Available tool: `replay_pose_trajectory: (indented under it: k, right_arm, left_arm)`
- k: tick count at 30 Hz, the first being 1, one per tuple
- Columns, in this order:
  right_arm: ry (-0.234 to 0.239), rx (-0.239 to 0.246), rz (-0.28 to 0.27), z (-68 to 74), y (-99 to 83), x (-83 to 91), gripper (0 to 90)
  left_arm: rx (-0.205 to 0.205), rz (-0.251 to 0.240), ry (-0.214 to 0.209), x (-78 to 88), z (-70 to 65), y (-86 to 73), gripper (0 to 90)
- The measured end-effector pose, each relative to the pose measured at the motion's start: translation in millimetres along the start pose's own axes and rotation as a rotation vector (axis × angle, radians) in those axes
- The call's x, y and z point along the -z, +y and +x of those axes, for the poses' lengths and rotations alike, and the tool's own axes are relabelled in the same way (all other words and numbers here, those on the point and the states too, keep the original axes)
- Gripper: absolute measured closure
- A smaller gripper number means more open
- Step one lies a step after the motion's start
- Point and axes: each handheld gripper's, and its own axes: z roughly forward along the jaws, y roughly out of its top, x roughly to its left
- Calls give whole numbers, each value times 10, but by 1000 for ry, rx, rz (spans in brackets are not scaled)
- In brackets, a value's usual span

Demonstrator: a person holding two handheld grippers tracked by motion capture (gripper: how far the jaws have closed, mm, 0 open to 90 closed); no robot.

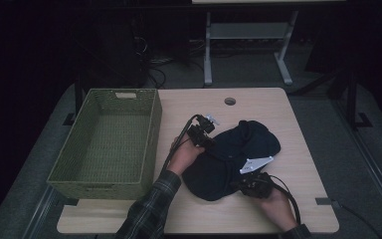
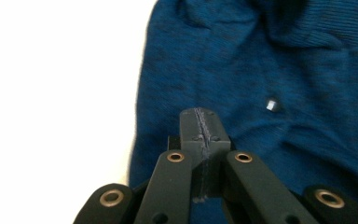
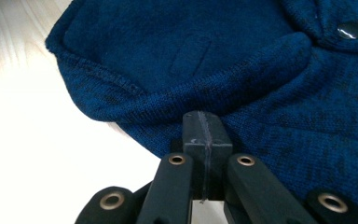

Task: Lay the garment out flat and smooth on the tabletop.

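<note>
While the dark blue knitted garment [image 1: 231, 157] lies bunched in a heap on the right half of the wooden table [image 1: 298, 119], both hands are right on it. The left gripper [image 1: 205, 130] sits at the garment's far-left edge, and in the left gripper view its two black jaws are pressed flat together with no cloth between them, the tip hovering over blue knit [image 2: 270, 60] close to where the fabric meets the pale tabletop; a small pale square fleck [image 2: 271, 104] shows on the cloth just right of the tip. Down at the near edge, the right gripper [image 1: 246, 180] with its grey three-cornered plate [image 1: 256, 163] comes in from the near right, and the right gripper view shows its jaws closed on themselves too, nothing pinched, the tip just over a rolled hem of the garment [image 3: 177, 100]. In that same view there's a sewn buttonhole-like slot [image 3: 190, 55] on a flat panel and a shiny dark button [image 3: 350, 31] at the far right. Over on the left of the table stands a green woven basket [image 1: 151, 124], well apart from the right gripper and just left of the left hand [image 1: 184, 154], whose plaid sleeve [image 1: 149, 209] comes up from the near edge.
</note>
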Motion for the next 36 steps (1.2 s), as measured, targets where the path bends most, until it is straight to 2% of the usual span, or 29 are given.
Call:
replay_pose_trajectory:
  k: [2, 3, 7, 11, 24, 31, 36]
  right_arm:
    - [2, -3, 1, -11, -30, 30, 900]
    - [2, -3, 1, -11, -30, 30, 900]
    - [-4, -13, 8, -26, -61, 69, 900]
    - [-9, -12, 9, -42, -74, 85, 900]
    - [-53, -30, 22, -148, -108, 162, 900]
    - [-86, -57, 19, -249, -162, 234, 900]
    - [-95, -68, 14, -297, -168, 245, 900]
  left_arm:
    - [-10, 32, 4, -87, 7, 19, 900]
    - [-10, 32, 4, -87, 7, 19, 900]
    - [-9, 82, 30, -228, 33, -28, 900]
    - [-10, 105, 31, -244, 57, -57, 900]
    - [11, 93, 10, -159, -22, -242, 900]
    - [11, 78, -19, -68, -90, -403, 900]
    - [7, 91, -39, 1, -155, -498, 900]
